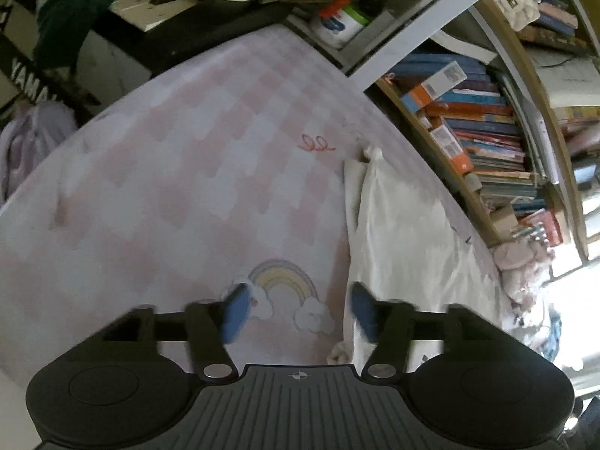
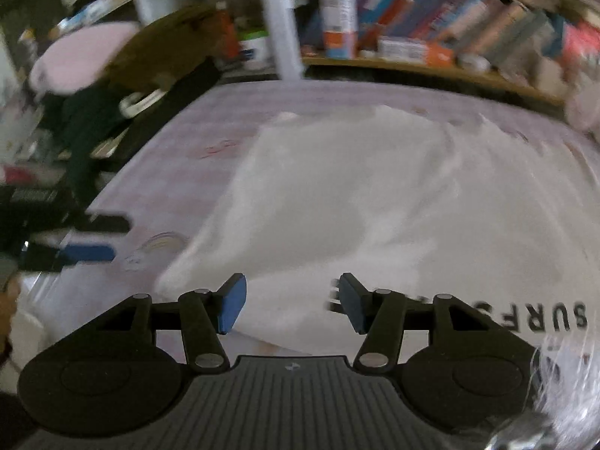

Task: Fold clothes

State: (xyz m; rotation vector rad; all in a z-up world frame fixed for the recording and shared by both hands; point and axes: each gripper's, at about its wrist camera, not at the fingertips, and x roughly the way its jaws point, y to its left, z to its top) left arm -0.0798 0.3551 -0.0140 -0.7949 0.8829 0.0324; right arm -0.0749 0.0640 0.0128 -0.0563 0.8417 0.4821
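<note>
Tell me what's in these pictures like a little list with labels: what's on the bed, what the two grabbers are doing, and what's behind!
surface: bed sheet, pink and white checks, with a rainbow picture
clothing: white garment lying spread on the sheet, black letters near its edge
left gripper: open, holding nothing, over the rainbow, next to the garment's edge
right gripper: open, holding nothing, above the garment
behind: bookshelf full of books
folding: not visibly begun

Left gripper (image 1: 300,311) jaws apart, white garment (image 1: 405,232) right — pink checked bedsheet (image 1: 187,187) beneath
</note>
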